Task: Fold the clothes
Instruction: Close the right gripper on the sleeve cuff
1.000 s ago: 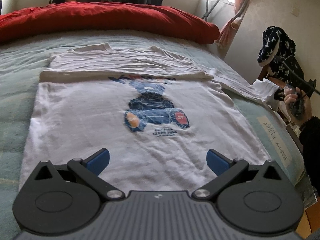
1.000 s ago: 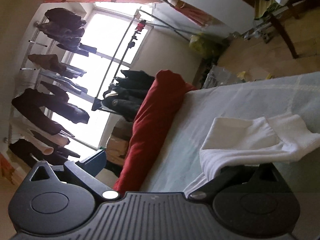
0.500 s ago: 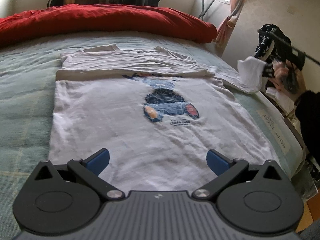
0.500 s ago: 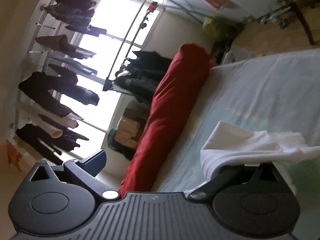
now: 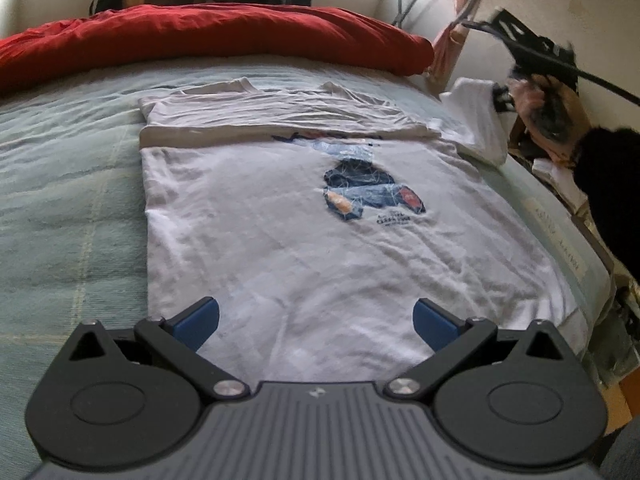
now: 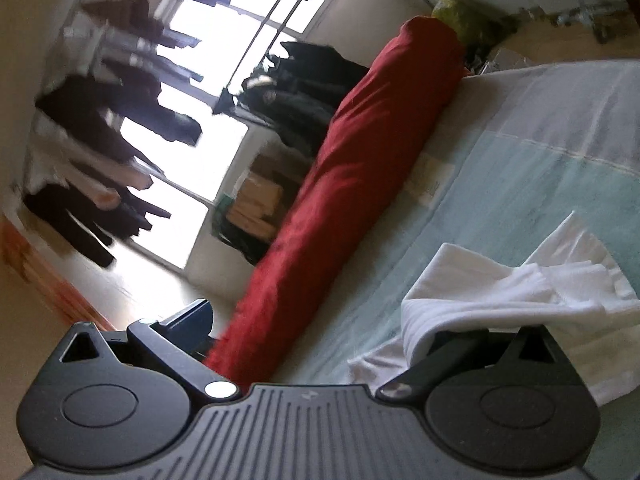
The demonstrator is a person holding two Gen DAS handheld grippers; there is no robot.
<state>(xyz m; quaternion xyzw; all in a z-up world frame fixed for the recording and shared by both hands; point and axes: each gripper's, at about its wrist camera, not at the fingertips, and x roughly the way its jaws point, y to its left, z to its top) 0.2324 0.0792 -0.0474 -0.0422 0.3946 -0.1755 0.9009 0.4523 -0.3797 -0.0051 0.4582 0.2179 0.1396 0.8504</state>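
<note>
Bedding fills my left wrist view: a white T-shirt lies flat on the pale green bed, its top part folded down over the chest so that a straight fold edge crosses just above the blue bear print. My left gripper hangs over the shirt's near hem with its jaws wide apart and nothing between the blue pads. A rolled red duvet runs along the far side of the bed. At the right edge I see my right gripper, held by a hand in a dark sleeve, lifting the shirt's white sleeve off the bed; that part of the picture is blurred.

From my right wrist view, tilted sideways, the right gripper shows its left finger free in the air. White sleeve cloth drapes over the right finger and hides it. The jaws look well apart here, so I cannot tell whether the cloth is pinched or only hooked. Beyond lie the green bed, the red duvet, and dark clothes hanging before a bright window.
</note>
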